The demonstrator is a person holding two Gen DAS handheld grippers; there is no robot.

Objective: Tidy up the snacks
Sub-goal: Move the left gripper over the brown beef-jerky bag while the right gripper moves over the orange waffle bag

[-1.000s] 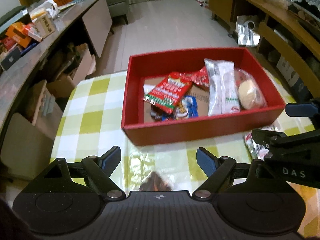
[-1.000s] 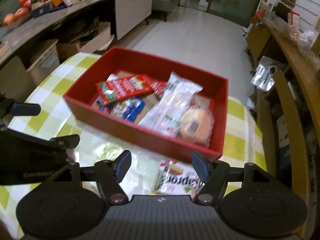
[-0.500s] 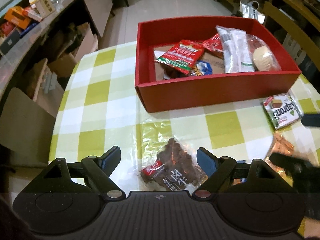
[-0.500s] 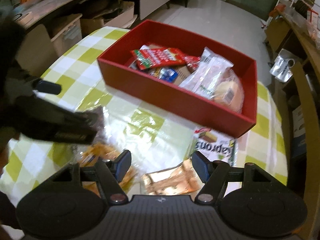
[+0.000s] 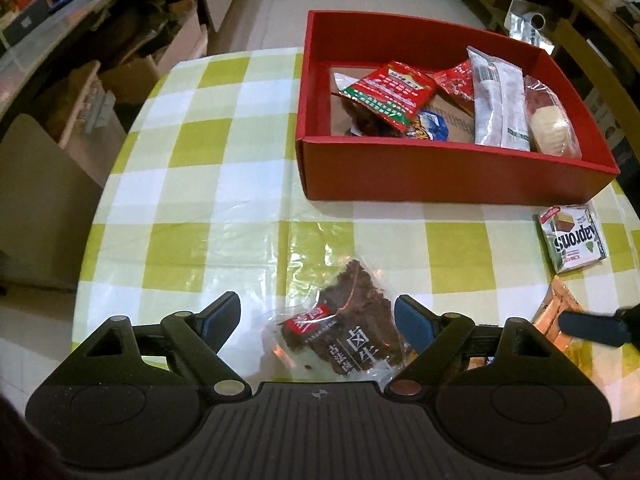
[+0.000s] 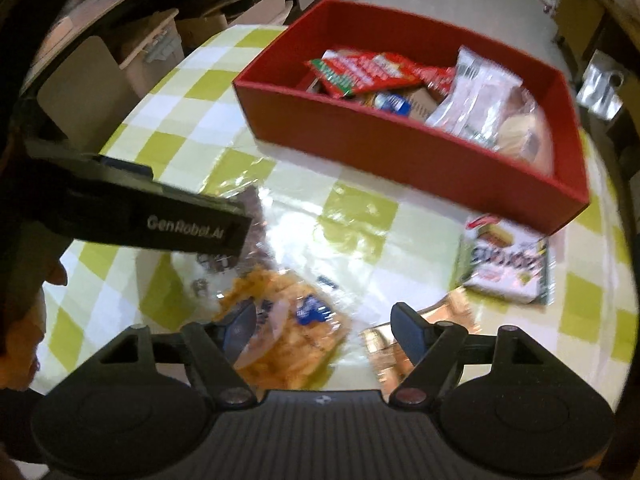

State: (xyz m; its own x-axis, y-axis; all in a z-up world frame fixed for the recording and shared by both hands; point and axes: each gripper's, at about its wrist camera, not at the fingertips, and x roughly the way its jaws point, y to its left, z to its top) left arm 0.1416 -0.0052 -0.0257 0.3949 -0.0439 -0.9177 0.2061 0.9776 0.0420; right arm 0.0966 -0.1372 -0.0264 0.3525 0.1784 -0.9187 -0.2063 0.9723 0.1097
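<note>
A counter covered in a glossy green-and-white checked cloth carries everything; its left half lies bare up to the rounded edge. On its far right part sits a red rectangular cardboard box, holding a red-and-green printed packet, a long white wrapper, a clear-bagged pale bun and a small blue packet; its left inner floor is still free. Near the box's front right corner, close to the counter's edge, lies a green-and-white wafer packet reading "Kaprons" upside down. A clear bag of orange crisps with a blue label lies under the right tongs, whose jaws are opening with part of the bag between them, not pressed. A clear pouch of dark brown meat with a red label and white Chinese characters lies between the released left tongs, untouched. A shiny copper foil packet rests beside the right tongs' right finger. The left tongs' side reads "GenRobot.AI".
</note>
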